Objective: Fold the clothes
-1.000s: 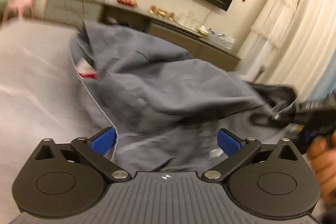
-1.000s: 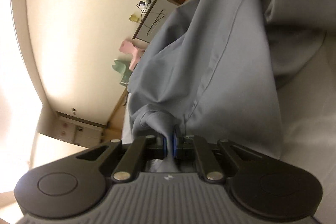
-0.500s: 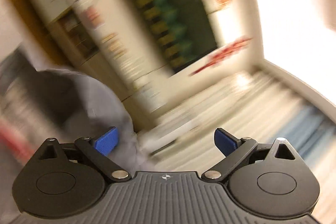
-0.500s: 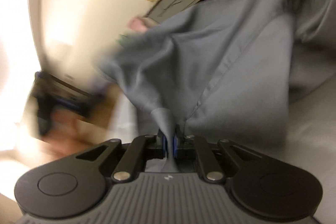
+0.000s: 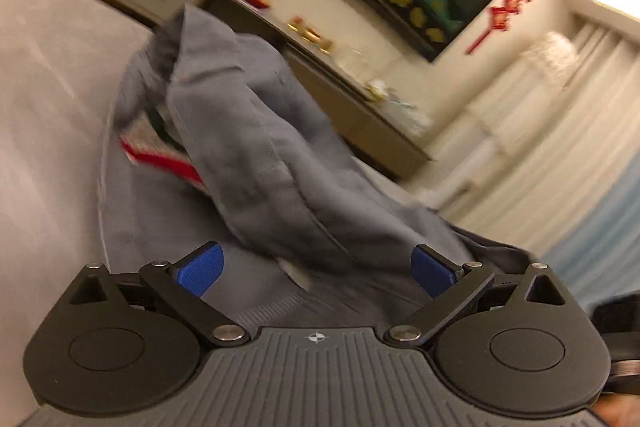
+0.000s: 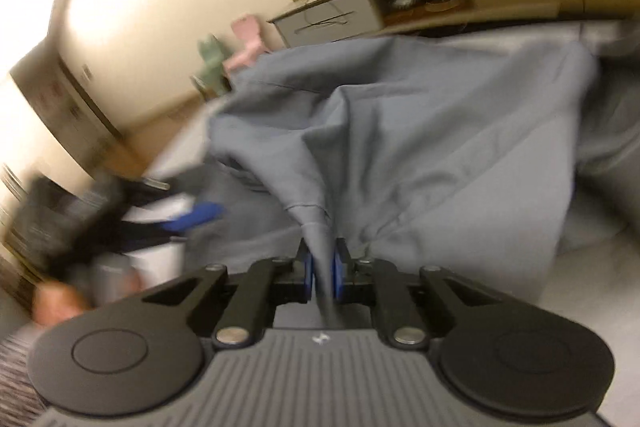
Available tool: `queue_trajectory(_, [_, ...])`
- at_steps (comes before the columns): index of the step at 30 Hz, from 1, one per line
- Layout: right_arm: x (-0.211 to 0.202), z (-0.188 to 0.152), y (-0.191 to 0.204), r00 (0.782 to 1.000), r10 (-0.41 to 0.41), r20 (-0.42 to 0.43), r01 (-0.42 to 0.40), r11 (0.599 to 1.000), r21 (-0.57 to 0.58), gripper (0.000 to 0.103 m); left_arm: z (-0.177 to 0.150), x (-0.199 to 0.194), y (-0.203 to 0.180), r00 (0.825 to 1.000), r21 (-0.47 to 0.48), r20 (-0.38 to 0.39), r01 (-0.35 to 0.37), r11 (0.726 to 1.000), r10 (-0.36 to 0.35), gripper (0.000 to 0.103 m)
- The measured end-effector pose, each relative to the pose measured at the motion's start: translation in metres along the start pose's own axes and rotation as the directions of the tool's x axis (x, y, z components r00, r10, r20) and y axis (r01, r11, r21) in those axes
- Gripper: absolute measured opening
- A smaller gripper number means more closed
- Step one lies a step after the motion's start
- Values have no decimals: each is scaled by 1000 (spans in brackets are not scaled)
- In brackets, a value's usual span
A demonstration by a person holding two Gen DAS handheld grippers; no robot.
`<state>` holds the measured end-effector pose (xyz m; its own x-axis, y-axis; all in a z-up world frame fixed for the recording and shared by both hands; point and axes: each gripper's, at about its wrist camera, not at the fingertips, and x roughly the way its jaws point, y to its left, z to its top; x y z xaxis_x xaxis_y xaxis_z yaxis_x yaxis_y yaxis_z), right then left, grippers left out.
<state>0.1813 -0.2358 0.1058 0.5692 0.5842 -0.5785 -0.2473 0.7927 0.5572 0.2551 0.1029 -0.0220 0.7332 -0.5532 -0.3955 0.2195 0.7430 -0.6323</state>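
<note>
Left claw [image 5: 318,269] spread wide over rumpled grey garment [image 5: 256,147], pale bed [image 5: 44,75], sideboard [image 5: 344,99] behind

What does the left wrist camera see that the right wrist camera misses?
Only the left wrist view shows the open left gripper empty over the cloth, the white curtains and the red wall ornament. Only the right wrist view shows the right gripper pinching a bunched fold, and the small pink chair. Both show the rumpled grey garment on the pale bed.
</note>
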Motion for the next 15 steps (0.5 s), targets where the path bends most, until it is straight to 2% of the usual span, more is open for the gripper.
queue_trajectory(2, [-14,3,-17,994,109,9,-109,984,143,9,6,7,13,998,-121,37,51,991,-46,100])
queue_trajectory(4, [-18,9,-34,981,195,26,-195,948,251,9,11,18,21,987,-247,58,159,956,-149,101])
queue_trajectory(7, [-18,8,-53,965,263,21,-254,905,341,9,15,32,8,959,-280,73,283,918,-274,95])
queue_trajectory(8, [-15,6,-58,965,260,14,-249,902,352,9,17,33,1,948,-266,78,318,910,-308,75])
queue_trajectory(9, [-11,5,-62,966,258,7,-243,900,363,9,20,30,-9,937,-232,82,349,908,-339,41])
queue_trajectory(10, [-9,3,-66,967,254,1,-236,898,372,9,23,25,-19,927,-198,93,375,906,-364,29])
queue_trajectory(11, [-11,2,-66,970,244,-4,-225,902,368,9,28,19,-27,917,-164,112,397,903,-383,20])
queue_trajectory(13, [-12,1,-65,973,232,-10,-213,911,353,9,40,1,-45,887,-118,157,452,884,-433,18])
queue_trajectory(14, [-12,1,-64,972,233,-11,-215,913,347,10,43,-6,-51,881,-91,165,461,883,-443,18])
queue_trajectory(15, [-14,1,-62,972,236,-8,-219,915,340,12,42,-10,-55,885,-55,159,450,891,-437,18])
